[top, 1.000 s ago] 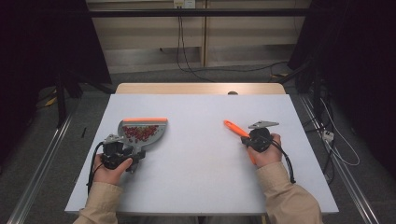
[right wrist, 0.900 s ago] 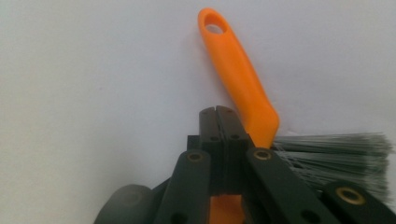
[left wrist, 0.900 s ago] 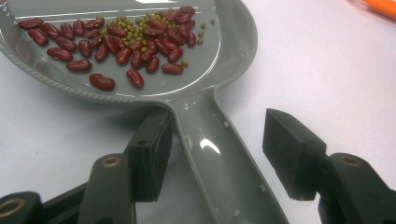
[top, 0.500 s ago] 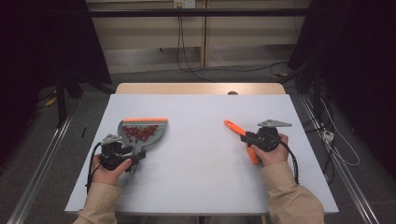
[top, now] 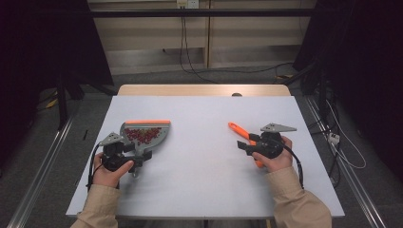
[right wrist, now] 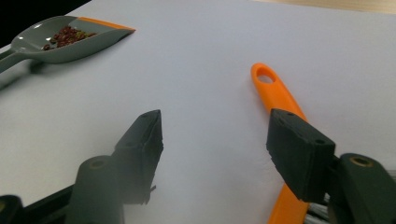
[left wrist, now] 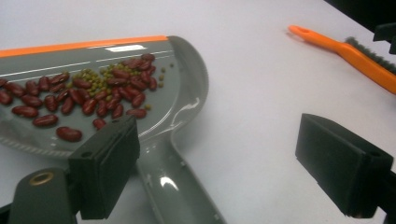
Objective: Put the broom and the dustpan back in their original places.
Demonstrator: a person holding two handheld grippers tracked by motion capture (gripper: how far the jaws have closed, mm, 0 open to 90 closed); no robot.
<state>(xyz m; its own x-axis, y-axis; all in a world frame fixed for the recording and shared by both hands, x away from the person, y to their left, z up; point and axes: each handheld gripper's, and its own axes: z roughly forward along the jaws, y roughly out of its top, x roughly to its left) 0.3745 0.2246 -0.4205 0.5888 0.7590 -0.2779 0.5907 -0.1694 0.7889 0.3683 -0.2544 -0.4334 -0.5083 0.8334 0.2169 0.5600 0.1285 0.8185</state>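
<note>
White table (top: pixel 199 180) carries a grey dustpan (top: pixel 147 135) with beans (left wrist: pixel 84 95) pooled inside — flat, so nothing spills. Left gripper (left wrist: pixel 233 172) straddles its handle, jaws apart, gripping nothing. Right of the dustpan lies the orange brush (right wrist: pixel 275 98); right gripper (right wrist: pixel 219 149) hovers released beside it — probably set down.

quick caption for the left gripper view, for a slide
Open tongs over the handle of a grey dustpan holding beans, orange brush beyond.
</note>
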